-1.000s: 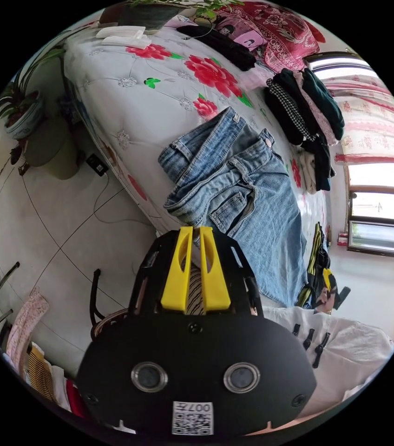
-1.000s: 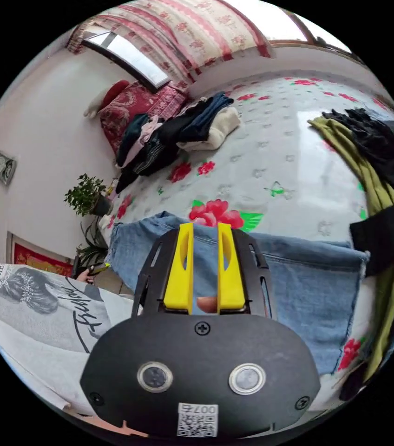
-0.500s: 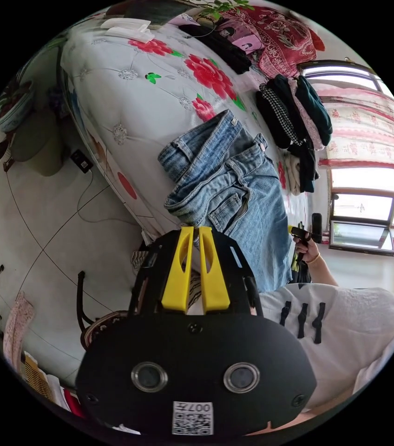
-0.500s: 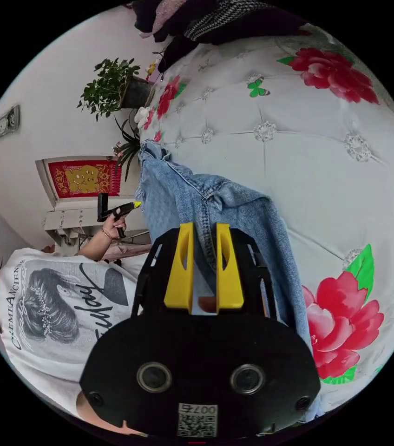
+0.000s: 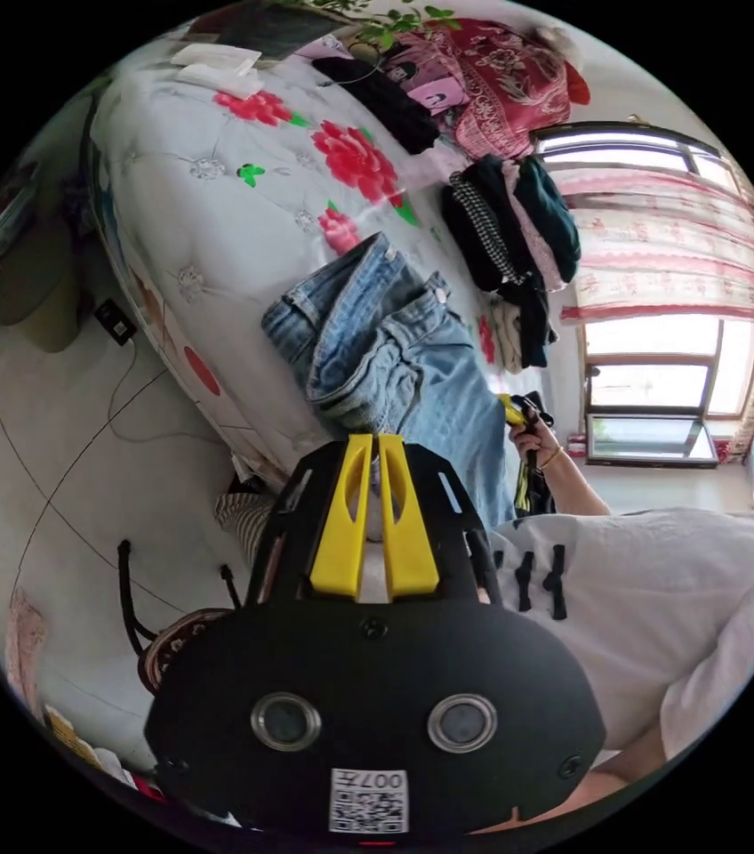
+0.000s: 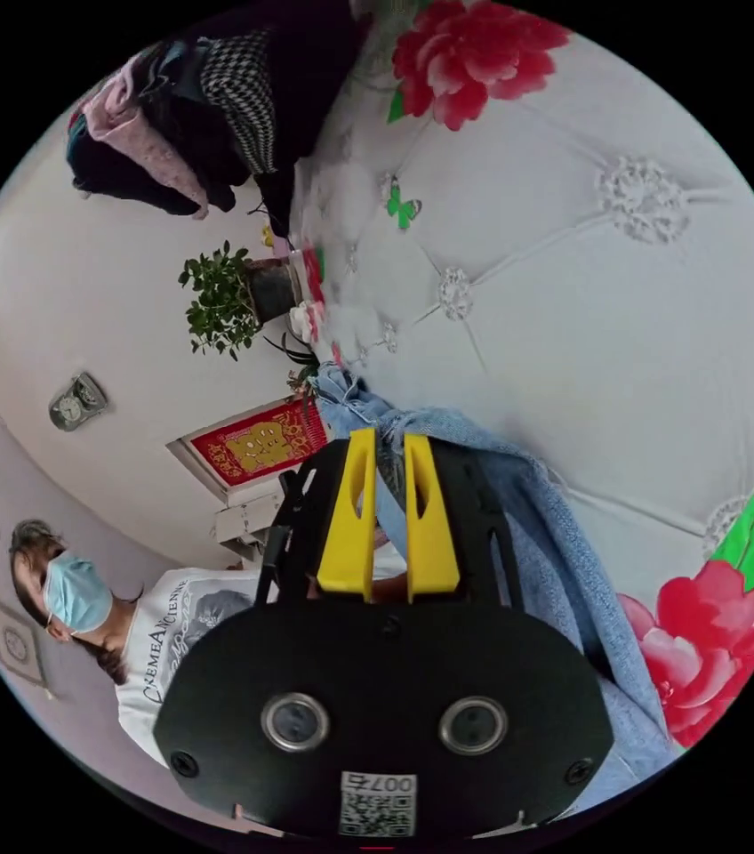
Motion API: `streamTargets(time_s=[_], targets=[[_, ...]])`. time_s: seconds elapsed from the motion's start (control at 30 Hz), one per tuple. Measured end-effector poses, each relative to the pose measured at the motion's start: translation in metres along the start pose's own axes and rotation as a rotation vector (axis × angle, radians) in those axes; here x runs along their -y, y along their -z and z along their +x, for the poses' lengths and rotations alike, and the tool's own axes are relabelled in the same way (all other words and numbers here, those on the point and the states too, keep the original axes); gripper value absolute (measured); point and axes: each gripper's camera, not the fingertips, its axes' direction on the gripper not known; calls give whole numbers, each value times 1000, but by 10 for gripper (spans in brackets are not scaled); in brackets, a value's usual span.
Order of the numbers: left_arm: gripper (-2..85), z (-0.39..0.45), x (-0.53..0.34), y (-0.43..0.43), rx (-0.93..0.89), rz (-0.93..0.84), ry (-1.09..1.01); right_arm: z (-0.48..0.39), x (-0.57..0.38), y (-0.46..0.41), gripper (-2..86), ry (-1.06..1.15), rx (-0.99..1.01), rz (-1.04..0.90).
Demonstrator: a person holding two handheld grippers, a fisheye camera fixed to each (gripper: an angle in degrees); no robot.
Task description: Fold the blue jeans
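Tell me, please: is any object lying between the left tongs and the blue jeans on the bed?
Nothing visible does. In the left gripper view the left tongs sit just short of the bunched waist end of the blue jeans, with no object between. The piled clothes lie farther along the bed, beyond the jeans.

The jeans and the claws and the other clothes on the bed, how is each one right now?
Blue jeans: bunched and partly folded, on the bed's edge.
Left claw: jaws nearly together, nothing clearly pinched.
Right claw: jaws close together with denim running between them; grip unclear.
Dark clothes pile: heaped on the bed, unfolded.
Window: looks tilted open.
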Motion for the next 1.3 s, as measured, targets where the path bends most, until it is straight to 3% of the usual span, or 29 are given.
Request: streamTargets(time_s=[0.1,0.23,0.33,0.4,0.53,0.63,0.77,0.87,0.97,1.03,1.1,1.13,1.3], targets=[[-10,32,6,13,-25,34,-102,-15,-6,32,4,36,-57,94],[-9,54,30,-10,106,14,-221,-27,-1,32,10,77,-213,119],[-9,17,34,-40,181,-63,-120,-16,4,9,5,34,-192,64],[-9,6,29,-38,131,-29,-79,-16,2,11,2,12,-298,117],[-9,18,24,-30,139,-6,-115,-22,-25,67,3,54,-191,463],[-9,21,26,-22,47,29,-124,-32,-50,73,9,103,-262,515],[-9,30,37,-16,-33,42,-141,-28,-81,45,12,117,-338,428],[-9,75,52,0,-161,91,-304,-22,-124,31,13,125,-351,506],[-9,102,59,16,-143,121,-451,-17,-167,26,22,110,-311,589],[-8,73,61,7,-20,64,-395,-13,-204,25,35,89,-287,657],[-7,19,58,-26,167,-117,-240,-10,-235,25,45,56,-304,720],[-6,-9,50,-39,161,-172,-155,-7,-257,26,51,18,-316,767],[2,-36,39,-26,9,-9,-18,10,-370,36,69,-193,-413,1059]])
